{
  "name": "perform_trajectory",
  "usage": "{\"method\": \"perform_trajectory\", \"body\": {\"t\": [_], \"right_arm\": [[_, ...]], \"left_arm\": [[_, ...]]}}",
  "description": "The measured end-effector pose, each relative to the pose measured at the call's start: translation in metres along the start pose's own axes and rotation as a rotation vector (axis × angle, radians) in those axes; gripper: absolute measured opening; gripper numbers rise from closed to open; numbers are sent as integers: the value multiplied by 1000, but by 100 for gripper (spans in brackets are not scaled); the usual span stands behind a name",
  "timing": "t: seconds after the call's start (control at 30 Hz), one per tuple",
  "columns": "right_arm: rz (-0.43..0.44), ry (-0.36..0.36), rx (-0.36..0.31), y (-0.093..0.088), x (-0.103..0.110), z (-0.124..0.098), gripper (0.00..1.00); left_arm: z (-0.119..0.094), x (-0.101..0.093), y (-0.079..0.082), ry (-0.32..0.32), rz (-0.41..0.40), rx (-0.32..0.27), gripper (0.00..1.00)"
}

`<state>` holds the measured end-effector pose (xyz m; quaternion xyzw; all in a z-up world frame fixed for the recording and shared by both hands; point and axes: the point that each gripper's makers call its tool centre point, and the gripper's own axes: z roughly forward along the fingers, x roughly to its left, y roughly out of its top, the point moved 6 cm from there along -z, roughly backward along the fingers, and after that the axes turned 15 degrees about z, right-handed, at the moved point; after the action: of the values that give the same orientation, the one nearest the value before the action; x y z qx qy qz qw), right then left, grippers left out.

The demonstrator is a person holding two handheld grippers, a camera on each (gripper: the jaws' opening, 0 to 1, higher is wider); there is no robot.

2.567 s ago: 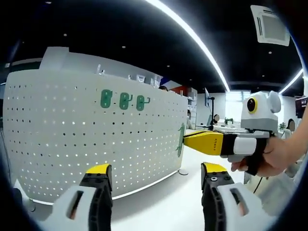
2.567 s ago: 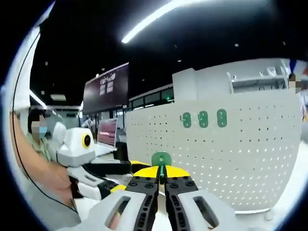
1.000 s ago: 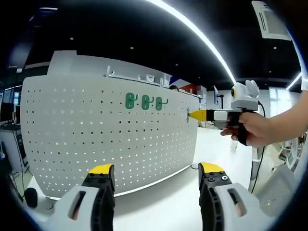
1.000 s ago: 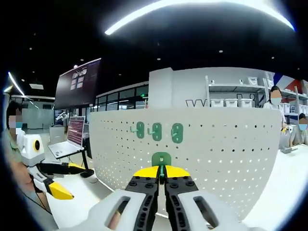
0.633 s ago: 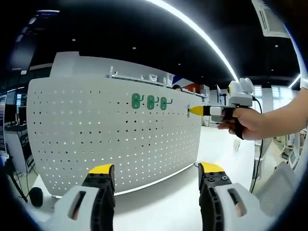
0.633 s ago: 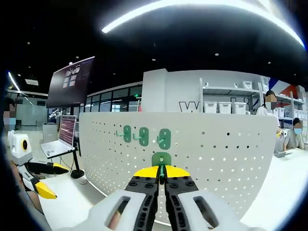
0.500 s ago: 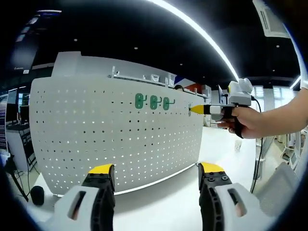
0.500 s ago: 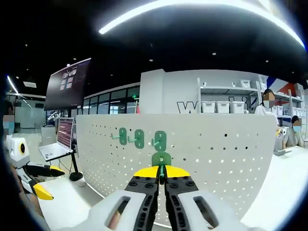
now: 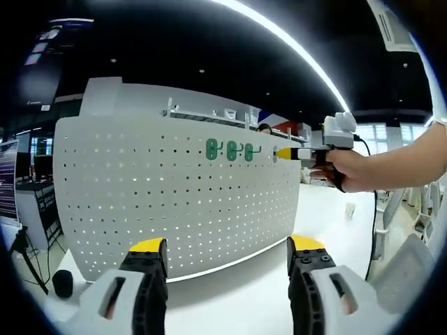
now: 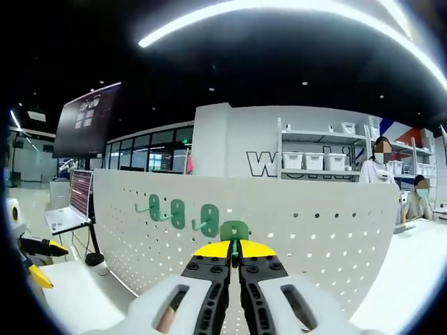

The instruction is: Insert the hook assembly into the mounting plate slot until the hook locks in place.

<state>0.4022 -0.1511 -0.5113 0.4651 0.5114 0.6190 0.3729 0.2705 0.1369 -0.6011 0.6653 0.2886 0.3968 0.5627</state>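
A white perforated mounting plate (image 9: pixel 174 202) stands upright on the table, with three green hooks (image 9: pixel 230 150) hung in a row near its top. My right gripper (image 9: pixel 281 153), held by a hand (image 9: pixel 349 169), points its yellow jaws at the plate just right of that row. In the right gripper view, my right gripper (image 10: pixel 235 249) is shut on a green hook assembly (image 10: pixel 235 229), close to the mounting plate (image 10: pixel 321 230) and beside the three hooks (image 10: pixel 177 212). My left gripper (image 9: pixel 225 250) hangs open below, well back from the plate.
The white tabletop (image 9: pixel 230 293) runs under the plate. A laptop (image 10: pixel 66 213) and a wall screen (image 10: pixel 87 118) sit at the left. Shelves with bins (image 10: pixel 314 160) and two people (image 10: pixel 380 164) are behind the plate. The left gripper's yellow tips (image 10: pixel 36 273) show at far left.
The right gripper, still holding the green hook, has risen and closed in on the plate's top row, beside the three mounted hooks. The left gripper stays open.
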Motion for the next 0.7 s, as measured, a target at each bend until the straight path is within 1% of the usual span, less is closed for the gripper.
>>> {"method": "perform_trajectory", "body": {"t": [0.37, 0.47, 0.7], "right_arm": [[-49, -26, -15, 5, -4, 12, 1], [-37, -36, -23, 6, -7, 15, 1], [-52, -37, -34, 8, -7, 24, 1]], "left_arm": [[-3, 2, 0, 4, 8, 7, 72], [-4, 2, 1, 8, 16, 10, 71], [-7, 3, 1, 12, 15, 13, 71]]}}
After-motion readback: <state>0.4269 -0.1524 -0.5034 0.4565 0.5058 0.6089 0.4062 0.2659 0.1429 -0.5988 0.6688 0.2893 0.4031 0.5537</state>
